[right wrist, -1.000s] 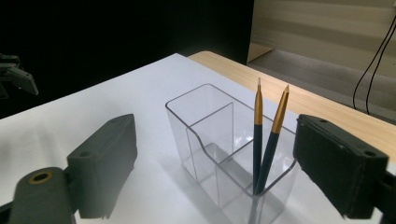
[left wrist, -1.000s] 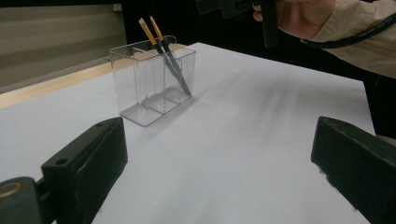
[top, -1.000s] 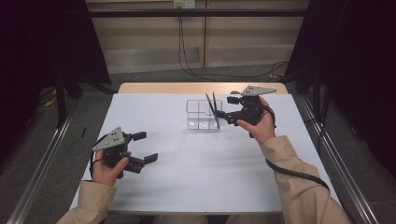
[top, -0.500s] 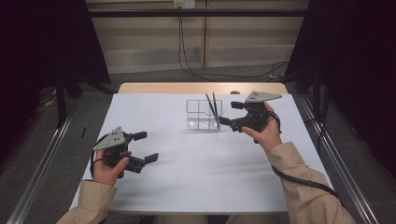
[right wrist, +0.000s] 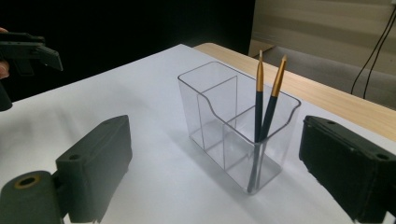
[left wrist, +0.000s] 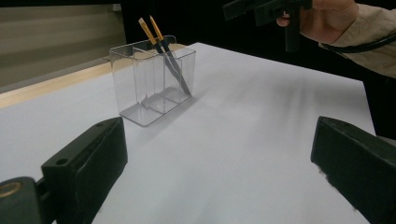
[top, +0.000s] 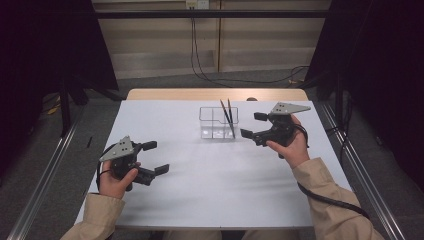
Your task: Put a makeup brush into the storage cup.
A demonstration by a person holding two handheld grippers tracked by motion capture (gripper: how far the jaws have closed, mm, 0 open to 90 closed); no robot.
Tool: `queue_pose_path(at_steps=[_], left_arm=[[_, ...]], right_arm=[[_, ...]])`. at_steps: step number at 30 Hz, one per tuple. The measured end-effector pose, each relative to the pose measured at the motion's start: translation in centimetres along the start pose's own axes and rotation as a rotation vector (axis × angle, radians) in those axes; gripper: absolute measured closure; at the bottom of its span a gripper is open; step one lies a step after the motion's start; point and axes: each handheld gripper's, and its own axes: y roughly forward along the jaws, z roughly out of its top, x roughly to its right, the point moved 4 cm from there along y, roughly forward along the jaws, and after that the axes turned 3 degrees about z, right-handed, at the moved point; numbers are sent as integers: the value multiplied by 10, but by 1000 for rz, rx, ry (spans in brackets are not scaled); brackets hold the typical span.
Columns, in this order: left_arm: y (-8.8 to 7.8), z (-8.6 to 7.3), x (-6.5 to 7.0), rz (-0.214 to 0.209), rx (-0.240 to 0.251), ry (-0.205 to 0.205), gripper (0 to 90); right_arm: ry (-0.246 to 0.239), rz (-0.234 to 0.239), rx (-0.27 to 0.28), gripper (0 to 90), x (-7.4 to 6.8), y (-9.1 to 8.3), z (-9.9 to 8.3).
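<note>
Toward the far middle of the white table, a clear plastic organizer with several compartments is standing upright, and two dark pens with gold ends are leaning inside its right-hand compartment, side by side and tilting the same way, their tips resting on the compartment floor. Just beside the organizer, on its right, the right gripper is hovering above the tabletop in the person's right hand, its jaws standing wide apart and holding nothing; in the right gripper view the organizer is sitting between the two black jaws but farther off, with the pens rising above its rim and touching neither jaw. Near the front left of the table, well apart from the organizer, the left gripper is being held low over the surface in the left hand, its jaws also spread wide and empty. From the left gripper view, the organizer is showing across bare table, with the pens slanting in its end compartment, and the right gripper is hanging at the top edge.
</note>
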Motion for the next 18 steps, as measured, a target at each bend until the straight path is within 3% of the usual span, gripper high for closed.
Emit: queue_pose_path(at_steps=[18], left_arm=[[-1,0,0,7,1,0,36]], right_arm=[[-9,-8,-11,83,-4,-19,-16]])
